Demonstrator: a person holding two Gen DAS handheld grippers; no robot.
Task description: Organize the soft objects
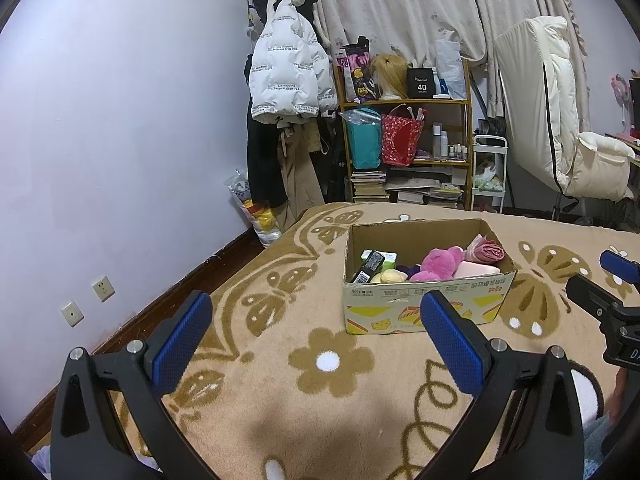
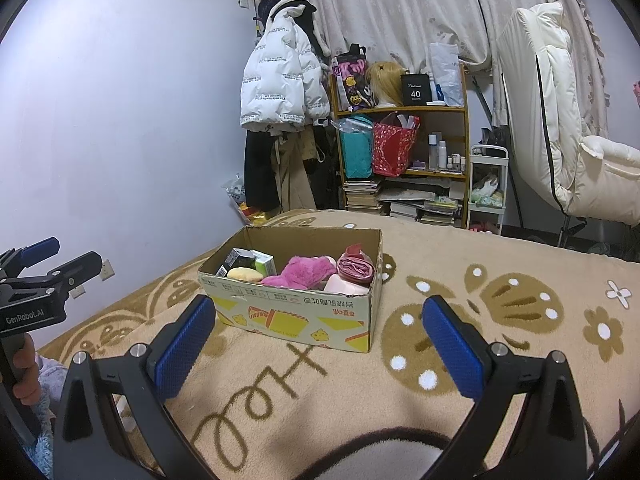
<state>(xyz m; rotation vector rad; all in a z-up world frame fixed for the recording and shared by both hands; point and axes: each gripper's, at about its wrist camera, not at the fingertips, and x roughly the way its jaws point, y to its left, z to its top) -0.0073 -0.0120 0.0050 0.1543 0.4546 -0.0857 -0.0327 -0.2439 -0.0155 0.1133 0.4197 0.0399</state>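
1. Cardboard open-topped box sits on the tan flower-patterned bed blanket.
2. Fluffy pink plush toy lies inside the box.
3. Left tongs and right tongs both gape apart, empty, near the box's front.

Corrugated cardboard box, matt brown inside, outer wall printed in yellow and red; deep-pile fleece blanket, tan with brown and white pattern; fluffy pink plush toy; pink folded cloth, slightly shiny; left gripper and right gripper, matt black plastic with blue rubber pads of dimpled texture and bright metal pins; quilted white jacket, smooth and faintly glossy; wooden shelf, varnished
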